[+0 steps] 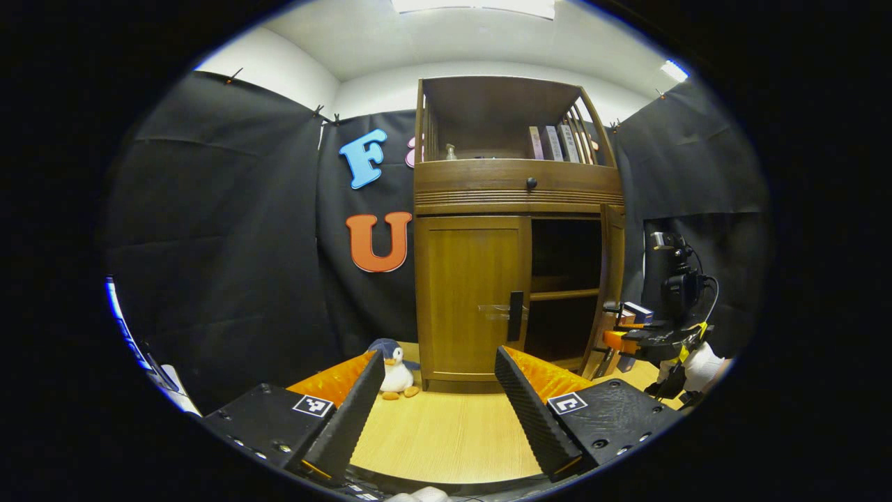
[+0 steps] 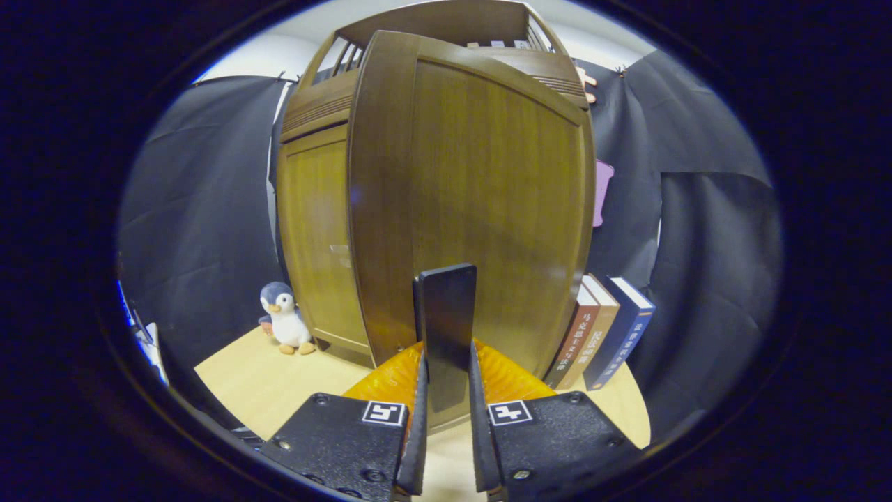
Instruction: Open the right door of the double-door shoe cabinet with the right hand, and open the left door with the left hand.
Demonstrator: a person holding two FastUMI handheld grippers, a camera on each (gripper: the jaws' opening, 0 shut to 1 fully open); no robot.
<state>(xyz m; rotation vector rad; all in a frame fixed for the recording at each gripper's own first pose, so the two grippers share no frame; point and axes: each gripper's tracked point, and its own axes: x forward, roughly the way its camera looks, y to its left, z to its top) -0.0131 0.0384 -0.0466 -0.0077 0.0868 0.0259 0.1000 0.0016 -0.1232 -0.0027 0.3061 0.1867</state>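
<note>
Wooden grain fills most of what I see ahead of my right gripper (image 2: pixel 446 446): the right door (image 2: pixel 488 209) is swung wide out toward me, and its black handle (image 2: pixel 446 328) stands upright between my two fingers, which have closed in until both pads press its sides. So that half of the job looks done or nearly so.

Going left to right in the left gripper view: a plush penguin (image 1: pixel 396 369) sits on the pale floor (image 1: pixel 446 432) just past my left fingertip; beyond the gap between the fingers stands the shoe cabinet (image 1: pixel 516 230), its left door (image 1: pixel 474 300) flat shut with a black handle (image 1: pixel 516 315) at its inner edge. Right of that is the dark open bay with its shelf, then the opened door seen edge-on, with the right gripper at it.

My left gripper (image 1: pixel 440 390) is spread wide, holding nothing, well short of the cabinet. To do this step well I would line the gap up on the left handle, which sits slightly right of centre, advance straight, close on its flat sides, then pull along the hinge's arc rather than straight back, so the pads don't slip off. I'd also keep clear of the penguin below.
</note>
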